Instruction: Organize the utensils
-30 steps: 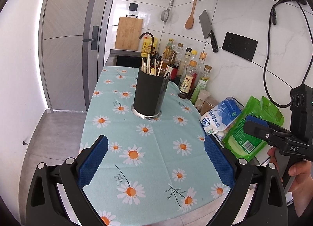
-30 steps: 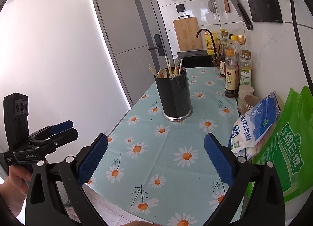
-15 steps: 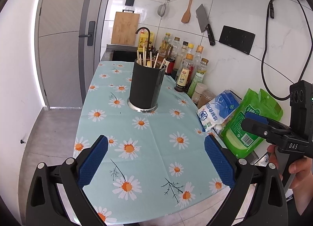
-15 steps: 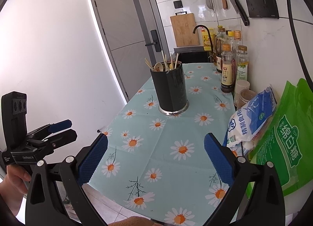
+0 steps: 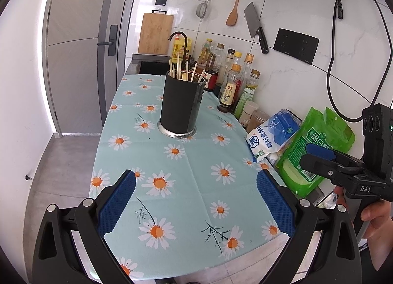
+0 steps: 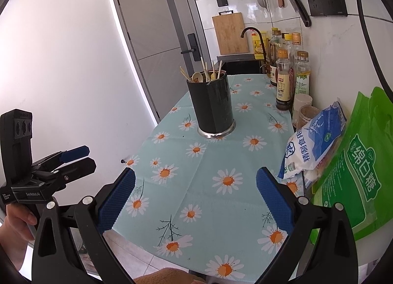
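A black cylindrical utensil holder (image 5: 180, 107) (image 6: 212, 104) stands upright on the daisy-print tablecloth (image 5: 191, 176), far ahead of both grippers. Several wooden chopsticks (image 5: 179, 67) and a wooden spoon (image 6: 197, 77) stick out of its top. My left gripper (image 5: 196, 200) hovers over the near end of the table, open, with nothing between its blue pads. My right gripper (image 6: 196, 198) is beside it on the right, also open and empty. Each gripper shows in the other's view, hand-held: the right gripper (image 5: 319, 158) and the left gripper (image 6: 73, 158).
Sauce and oil bottles (image 5: 233, 87), two small jars (image 5: 253, 117), a blue-white bag (image 5: 272, 134) and a green bag (image 5: 316, 146) line the right wall. A cleaver (image 5: 255, 26), spatula and strainer hang above. A sink with a faucet (image 5: 179, 38) is behind; floor and a door lie left.
Both grippers have drawn back from the holder toward the table's near edge, so more of the front edge shows. The holder has stayed put. Both jaws remain open.
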{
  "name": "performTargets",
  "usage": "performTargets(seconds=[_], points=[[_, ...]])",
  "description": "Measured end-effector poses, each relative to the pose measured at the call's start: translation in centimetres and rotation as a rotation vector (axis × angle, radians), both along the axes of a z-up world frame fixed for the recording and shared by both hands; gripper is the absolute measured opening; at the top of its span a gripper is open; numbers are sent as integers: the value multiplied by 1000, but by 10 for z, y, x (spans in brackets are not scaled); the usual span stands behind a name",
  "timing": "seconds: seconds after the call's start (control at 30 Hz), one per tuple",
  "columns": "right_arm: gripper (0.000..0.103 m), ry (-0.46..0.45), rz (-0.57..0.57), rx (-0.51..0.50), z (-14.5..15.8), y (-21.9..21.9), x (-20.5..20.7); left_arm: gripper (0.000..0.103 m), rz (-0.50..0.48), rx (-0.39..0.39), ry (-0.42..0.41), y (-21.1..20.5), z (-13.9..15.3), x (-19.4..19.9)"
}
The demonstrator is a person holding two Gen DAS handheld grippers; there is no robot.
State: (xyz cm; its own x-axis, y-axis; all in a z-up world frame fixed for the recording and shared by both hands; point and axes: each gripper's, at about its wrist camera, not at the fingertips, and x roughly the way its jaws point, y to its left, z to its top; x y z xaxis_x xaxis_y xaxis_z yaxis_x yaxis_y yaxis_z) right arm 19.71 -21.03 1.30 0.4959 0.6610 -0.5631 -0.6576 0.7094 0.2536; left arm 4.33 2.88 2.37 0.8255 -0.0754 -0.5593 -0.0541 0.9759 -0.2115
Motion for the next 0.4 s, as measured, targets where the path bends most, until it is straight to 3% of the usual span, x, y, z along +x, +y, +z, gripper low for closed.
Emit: performTargets(seconds=[0.4], points=[[98,13,5,-3,-5,1,1,96,8,5,6,-2,0,0]])
